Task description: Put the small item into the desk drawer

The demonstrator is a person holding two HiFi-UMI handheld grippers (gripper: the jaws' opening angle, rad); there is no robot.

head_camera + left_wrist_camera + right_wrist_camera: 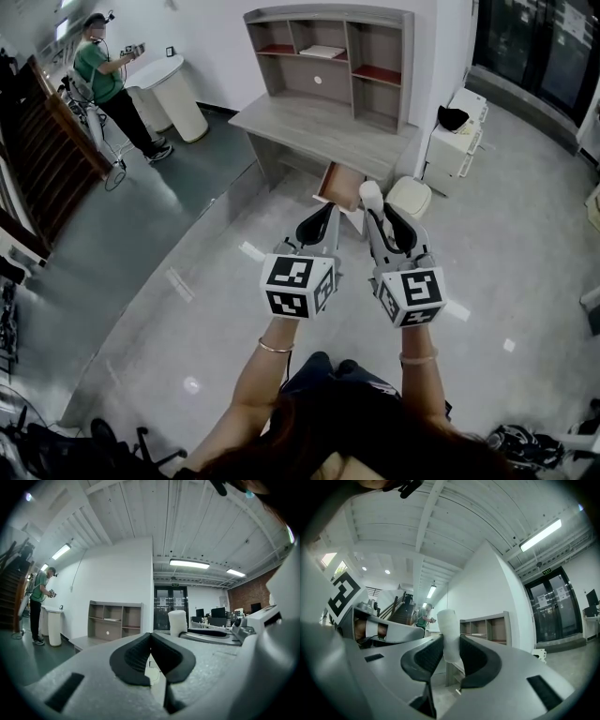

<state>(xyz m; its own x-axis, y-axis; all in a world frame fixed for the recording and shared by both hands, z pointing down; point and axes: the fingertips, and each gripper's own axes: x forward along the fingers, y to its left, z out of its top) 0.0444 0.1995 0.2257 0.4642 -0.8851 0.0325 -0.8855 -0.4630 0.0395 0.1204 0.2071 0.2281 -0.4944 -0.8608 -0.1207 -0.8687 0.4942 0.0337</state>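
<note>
While the person stands out on the floor facing the worktop (319,131), the right tongs (451,651) pinch the small item (449,634), a pale, roll-shaped thing held upright between the dark pads. The pads press on its lower part, so its upper end pokes out above them. That looks to me like a sensible hold for lowering it end-first into something without the tongs getting in the way.

The left tongs (151,641) are pressed together with nothing between them and ride just beside the right ones at about the same height. I take it they are simply spare at the moment, since the drawer (342,185) under the worktop's front edge is already pulled out, its reddish inside open to the room. Nothing seems left for them to open.

The item is in the air, well apart from the drawer, with bare floor between the person and the furniture. From where I stand, the carry is under way and the placing is not yet done. The next move calls for closing the gap and bringing the item over the open drawer.

A shelf unit (328,56) sits on the back of the worktop. A round white stool (410,195) stands just beside the drawer, and it could crowd the approach from the right. Another person (103,80) is busy far off by the wall.
</note>
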